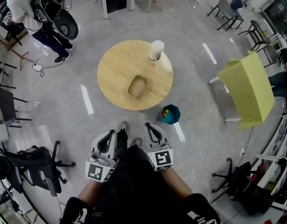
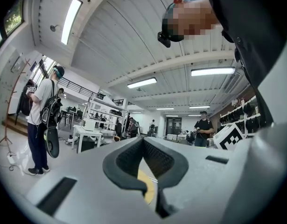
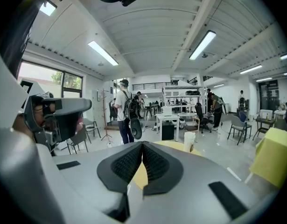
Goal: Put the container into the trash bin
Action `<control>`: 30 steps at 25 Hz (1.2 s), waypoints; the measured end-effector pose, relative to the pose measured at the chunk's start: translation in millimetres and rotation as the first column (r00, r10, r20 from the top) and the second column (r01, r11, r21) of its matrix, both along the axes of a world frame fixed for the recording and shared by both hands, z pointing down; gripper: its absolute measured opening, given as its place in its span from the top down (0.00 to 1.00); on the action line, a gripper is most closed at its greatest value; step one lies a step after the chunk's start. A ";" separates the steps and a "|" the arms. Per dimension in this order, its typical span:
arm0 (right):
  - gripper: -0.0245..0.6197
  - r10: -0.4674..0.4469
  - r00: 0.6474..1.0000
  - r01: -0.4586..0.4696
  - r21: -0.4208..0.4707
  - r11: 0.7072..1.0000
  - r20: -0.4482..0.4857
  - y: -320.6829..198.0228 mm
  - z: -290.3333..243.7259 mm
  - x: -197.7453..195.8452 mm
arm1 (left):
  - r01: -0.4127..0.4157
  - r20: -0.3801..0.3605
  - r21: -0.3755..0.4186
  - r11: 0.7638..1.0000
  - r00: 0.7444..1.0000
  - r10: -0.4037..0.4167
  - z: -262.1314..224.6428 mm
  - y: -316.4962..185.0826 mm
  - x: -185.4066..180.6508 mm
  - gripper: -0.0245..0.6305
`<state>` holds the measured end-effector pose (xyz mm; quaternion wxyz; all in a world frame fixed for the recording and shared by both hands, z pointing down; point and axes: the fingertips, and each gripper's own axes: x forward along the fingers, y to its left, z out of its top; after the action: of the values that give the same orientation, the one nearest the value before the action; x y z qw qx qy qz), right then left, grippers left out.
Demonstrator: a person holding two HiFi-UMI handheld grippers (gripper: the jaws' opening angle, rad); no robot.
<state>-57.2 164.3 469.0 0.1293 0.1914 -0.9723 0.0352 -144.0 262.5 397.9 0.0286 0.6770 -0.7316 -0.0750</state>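
A shallow tan container (image 1: 137, 87) lies on the round wooden table (image 1: 115, 69), on the side nearest me. A small teal trash bin (image 1: 170, 114) stands on the floor just right of the table's near edge. My left gripper (image 1: 108, 134) and right gripper (image 1: 151, 126) are held side by side close to my body, short of the table, both pointing toward it. The left gripper (image 2: 143, 143) has its pads meeting, with nothing between them. The right gripper (image 3: 142, 146) is likewise shut and empty. A sliver of the tabletop (image 3: 173, 146) shows past the right jaws.
A white paper cup (image 1: 156, 50) stands at the table's far edge; the cup (image 3: 189, 141) also shows in the right gripper view. A yellow-green chair (image 1: 248, 90) stands to the right. A person with a backpack (image 1: 36, 17) stands far left. Black office chairs (image 1: 36, 169) flank me.
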 end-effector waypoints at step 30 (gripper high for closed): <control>0.90 -0.248 0.742 0.180 -0.172 0.969 -0.623 -107.1 256.8 -143.1 | -0.139 -0.055 -0.083 0.987 0.989 0.135 52.8 -168.8 -133.4 0.95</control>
<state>-200.3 57.2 725.8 0.4653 0.0723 -0.8822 0.0016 -277.4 93.7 450.7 0.0810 0.7218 -0.6849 -0.0577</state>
